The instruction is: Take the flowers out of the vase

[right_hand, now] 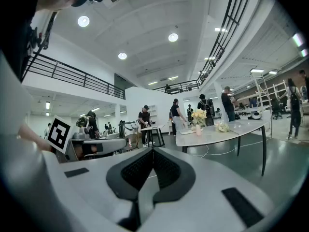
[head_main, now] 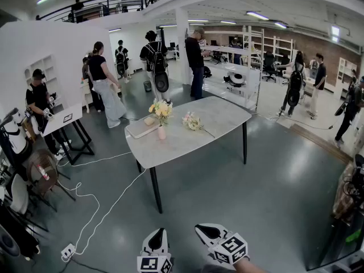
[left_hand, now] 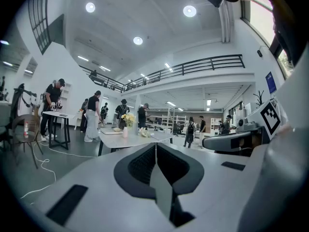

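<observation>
A small pink vase (head_main: 162, 131) with yellow and white flowers (head_main: 161, 109) stands on the grey table (head_main: 216, 124) across the room. A second bunch of pale flowers (head_main: 192, 121) lies on the tabletop to its right. Both grippers are far from the table, at the bottom edge of the head view: the left gripper (head_main: 156, 248) and the right gripper (head_main: 213, 236). Each has its jaws pressed together with nothing between them. The left gripper view shows the vase (left_hand: 125, 131) far off, and the right gripper view shows the flowers (right_hand: 199, 116) far off.
A flat tray (head_main: 141, 128) lies on the table beside the vase. White cables (head_main: 94, 209) and a power strip (head_main: 68, 251) run over the floor left of the table. Several people stand beyond the table, and a small desk (head_main: 62, 121) and chairs stand at the left.
</observation>
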